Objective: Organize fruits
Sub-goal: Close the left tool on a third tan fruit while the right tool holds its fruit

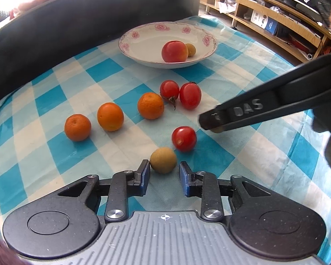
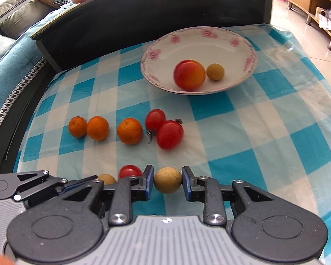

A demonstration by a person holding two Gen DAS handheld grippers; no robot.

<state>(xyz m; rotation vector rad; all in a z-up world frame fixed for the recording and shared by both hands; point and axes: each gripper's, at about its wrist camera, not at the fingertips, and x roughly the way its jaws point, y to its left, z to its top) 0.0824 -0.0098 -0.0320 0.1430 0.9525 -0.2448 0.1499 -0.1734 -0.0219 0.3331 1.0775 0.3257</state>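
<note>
Your right claw (image 2: 168,182) is clamped on a tan round fruit (image 2: 167,180), both pads touching it. Your left claw (image 1: 164,177) stands apart, a second tan fruit (image 1: 163,160) just ahead between its tips. Beyond it on the checked worktop (image 1: 242,154) lie tomatoes and three oranges (image 1: 110,116); farther ahead is the flowered plate (image 1: 143,42) with two fruits.

Left gripper (image 1: 163,172) and right gripper (image 2: 168,180) in matte black linkages, blue finger pads (image 1: 146,172), silver screws, ribbed grey base (crosshair mark), raised "DAS" lettering
</note>
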